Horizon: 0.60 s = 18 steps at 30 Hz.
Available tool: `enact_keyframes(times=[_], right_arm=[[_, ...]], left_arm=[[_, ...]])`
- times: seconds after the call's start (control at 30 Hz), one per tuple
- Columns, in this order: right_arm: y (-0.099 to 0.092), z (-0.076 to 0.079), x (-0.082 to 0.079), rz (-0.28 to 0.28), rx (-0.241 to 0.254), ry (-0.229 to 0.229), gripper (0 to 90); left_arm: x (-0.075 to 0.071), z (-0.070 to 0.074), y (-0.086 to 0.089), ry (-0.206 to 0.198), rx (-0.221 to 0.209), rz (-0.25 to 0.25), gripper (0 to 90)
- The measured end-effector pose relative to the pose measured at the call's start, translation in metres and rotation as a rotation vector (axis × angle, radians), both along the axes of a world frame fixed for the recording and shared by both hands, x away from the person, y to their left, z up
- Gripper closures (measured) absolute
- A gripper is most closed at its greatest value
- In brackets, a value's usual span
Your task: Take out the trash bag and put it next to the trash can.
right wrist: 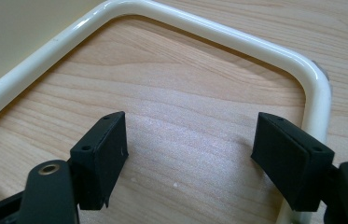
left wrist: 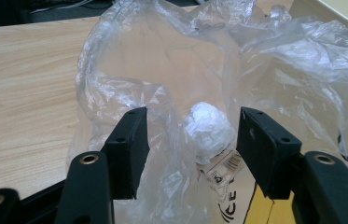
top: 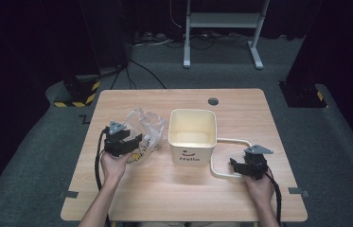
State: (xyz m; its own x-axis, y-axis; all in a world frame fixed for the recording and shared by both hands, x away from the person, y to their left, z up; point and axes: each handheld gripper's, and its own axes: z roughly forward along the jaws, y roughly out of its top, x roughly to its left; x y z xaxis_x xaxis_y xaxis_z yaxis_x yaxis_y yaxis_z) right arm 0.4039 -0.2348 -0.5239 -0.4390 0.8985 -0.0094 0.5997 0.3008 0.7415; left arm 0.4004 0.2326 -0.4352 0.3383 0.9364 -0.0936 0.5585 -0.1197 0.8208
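Black jaws of the left gripper [left wrist: 190,140] stand apart around crumpled clear plastic bag film [left wrist: 171,79], not pinching it; the bag lies on the pale wooden table [top: 164,198], just left of the cream square plastic bucket [top: 192,137]. Right gripper [right wrist: 188,149] is released over bare wood inside the bucket's cream loop handle [right wrist: 199,28].

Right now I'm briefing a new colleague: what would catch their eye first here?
Probably the cream bin at the table's middle, its looped handle lying flat toward the open right gripper. Next, the crumpled clear plastic bag left of the bin, with the open left gripper at it, jaws either side of a white wad.
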Motion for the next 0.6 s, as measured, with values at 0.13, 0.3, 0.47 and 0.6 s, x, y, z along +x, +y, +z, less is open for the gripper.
enact_keyframes(times=[0.13, 0.3, 0.47, 0.6], right_arm=[[0.0, 0.0, 0.0, 0.0, 0.0, 0.0, 26.0], [0.0, 0.0, 0.0, 0.0, 0.0, 0.0, 26.1], [0.0, 0.0, 0.0, 0.0, 0.0, 0.0, 26.1], [0.0, 0.0, 0.0, 0.0, 0.0, 0.0, 26.1]], left_arm=[[-0.003, -0.004, 0.0, -0.004, 0.008, 0.007, 43.6], [-0.008, -0.007, 0.0, -0.009, 0.01, 0.015, 44.0], [-0.01, -0.014, -0.001, -0.001, 0.017, 0.017, 44.1], [-0.013, -0.019, -0.002, -0.007, 0.034, 0.025, 44.4]])
